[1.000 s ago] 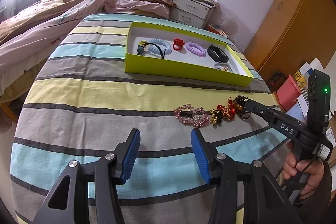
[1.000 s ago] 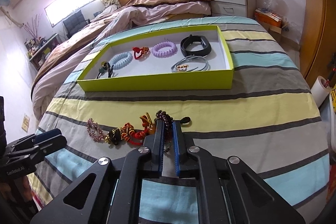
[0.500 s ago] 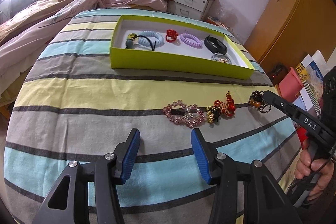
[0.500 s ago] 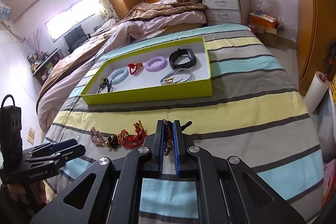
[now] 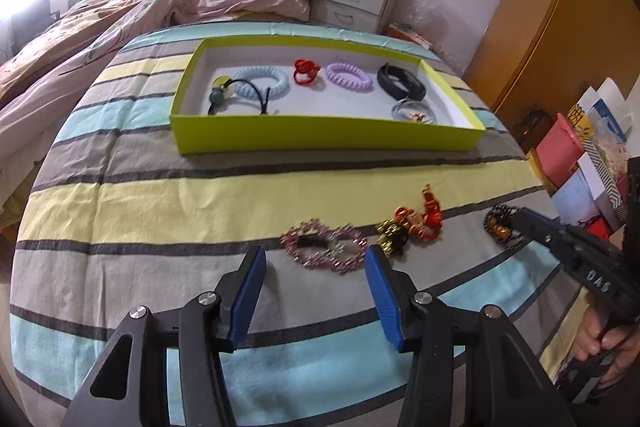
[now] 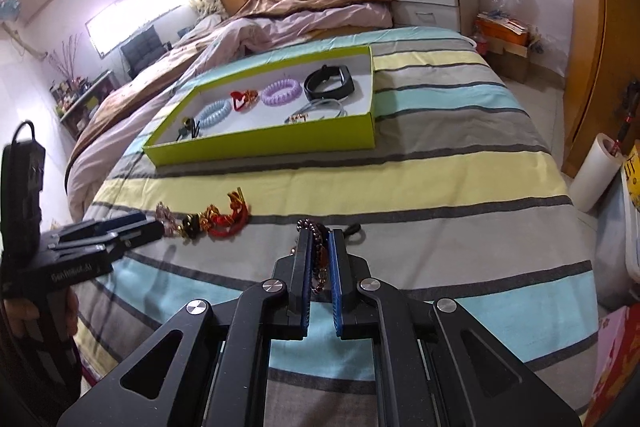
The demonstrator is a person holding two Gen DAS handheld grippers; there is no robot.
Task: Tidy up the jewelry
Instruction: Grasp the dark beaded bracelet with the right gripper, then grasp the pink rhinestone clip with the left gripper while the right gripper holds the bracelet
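A lime-green tray (image 5: 320, 141) (image 6: 264, 147) lies on the striped bedspread and holds hair ties, a black band (image 5: 400, 81) and a thin bangle. On the spread in front of it lie a pink beaded piece (image 5: 324, 247) and a red and gold piece (image 5: 416, 223) (image 6: 222, 217). My left gripper (image 5: 315, 259) stands open just short of the pink piece, with nothing between its fingers. A dark beaded bracelet (image 6: 318, 255) (image 5: 498, 225) hangs between the fingers of my right gripper (image 6: 320, 235), which is shut on it and holds it slightly off the bed, right of the red piece.
A rumpled bed with brown and pink covers lies beyond the striped spread. A white nightstand (image 5: 352, 1) stands at the back. Boxes and paper bags (image 5: 580, 163) crowd the floor on the right, by a wooden wardrobe. A white roll (image 6: 596, 171) stands beside the bed.
My right gripper has drawn the dark beaded bracelet to the right, away from the red and gold piece. My left gripper has moved closer to the pink beaded piece.
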